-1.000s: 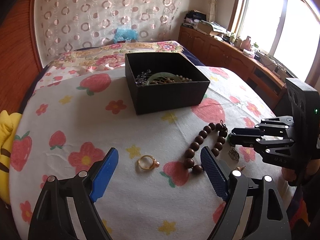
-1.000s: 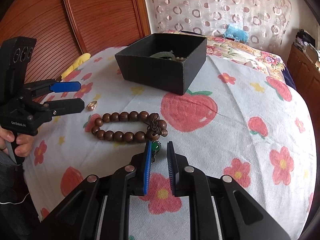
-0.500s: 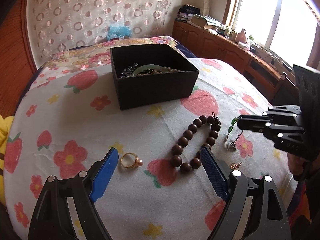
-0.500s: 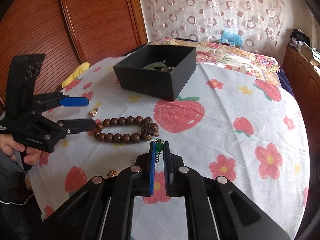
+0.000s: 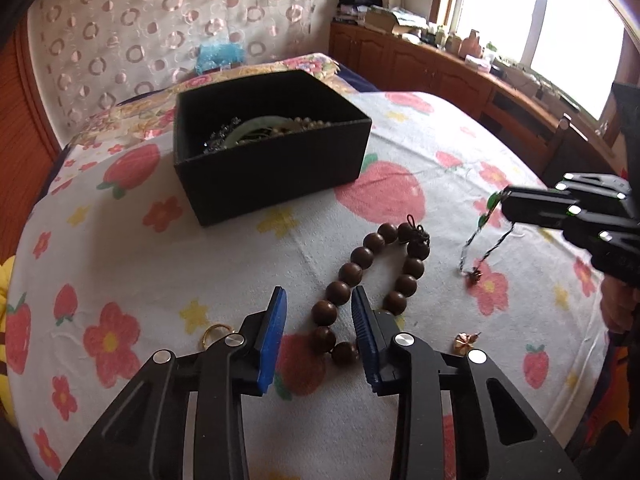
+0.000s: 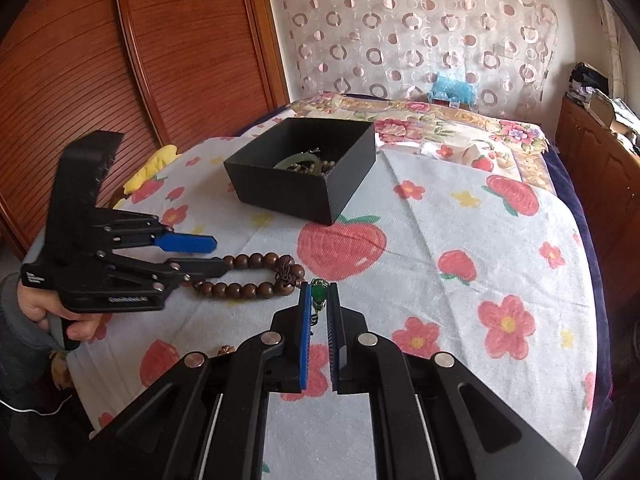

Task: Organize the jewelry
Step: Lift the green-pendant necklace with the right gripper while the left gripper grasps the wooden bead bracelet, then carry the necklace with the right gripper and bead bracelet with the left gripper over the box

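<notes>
Strawberries and flowers are printed across the white cloth that covers the bed, with a circle-patterned curtain behind it and a ribbed wooden door to one side. On the cloth stands a black box, open at the top, with a pale green bangle and some beads lying inside. Nearer the cameras a wooden bead bracelet lies in a loop on the cloth.

The right gripper has its blue pads closed almost together on a green pendant, pinched at the tips. In the left wrist view the pendant's twisted cord hangs down from those tips, its lower end touching the cloth beside the bracelet.

The left gripper is partly open, the gap between its blue fingers of moderate width, and it grips nothing. It sits low over the near end of the bracelet, with a few beads showing between the fingers. A gold ring lies on the cloth just beside the left finger, partly hidden by it. A small copper-coloured flower piece rests near the right finger
</notes>
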The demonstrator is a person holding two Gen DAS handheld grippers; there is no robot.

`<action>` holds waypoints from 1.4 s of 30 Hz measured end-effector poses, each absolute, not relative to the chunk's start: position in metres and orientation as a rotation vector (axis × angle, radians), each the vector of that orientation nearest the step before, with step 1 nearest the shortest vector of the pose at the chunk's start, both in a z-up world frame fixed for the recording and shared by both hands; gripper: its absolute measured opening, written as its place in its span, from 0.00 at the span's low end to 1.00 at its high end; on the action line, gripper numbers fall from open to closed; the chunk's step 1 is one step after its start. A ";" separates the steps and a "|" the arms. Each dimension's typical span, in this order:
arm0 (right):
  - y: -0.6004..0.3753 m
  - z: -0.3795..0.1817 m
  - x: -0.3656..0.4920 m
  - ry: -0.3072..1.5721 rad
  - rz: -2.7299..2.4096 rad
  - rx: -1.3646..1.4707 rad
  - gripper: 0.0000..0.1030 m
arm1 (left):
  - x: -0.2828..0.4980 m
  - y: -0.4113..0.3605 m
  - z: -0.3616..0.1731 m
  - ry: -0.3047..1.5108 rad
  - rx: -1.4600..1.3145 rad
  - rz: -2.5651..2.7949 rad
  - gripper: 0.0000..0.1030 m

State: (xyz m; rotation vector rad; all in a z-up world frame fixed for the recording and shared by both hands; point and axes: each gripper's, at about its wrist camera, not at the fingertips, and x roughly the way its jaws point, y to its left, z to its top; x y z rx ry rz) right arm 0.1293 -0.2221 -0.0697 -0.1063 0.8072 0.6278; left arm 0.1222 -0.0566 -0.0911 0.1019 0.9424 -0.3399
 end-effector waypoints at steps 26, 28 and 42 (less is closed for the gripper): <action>-0.215 -0.020 0.129 0.707 0.637 -0.148 0.08 | 0.104 -0.053 -0.027 0.779 0.057 -0.371 0.12; -0.213 -0.015 0.131 0.695 0.637 -0.150 0.09 | 0.105 -0.050 -0.019 0.759 0.053 -0.365 0.12; -0.186 0.000 0.169 0.673 0.634 -0.173 0.08 | 0.117 -0.021 0.031 0.635 0.035 -0.282 0.12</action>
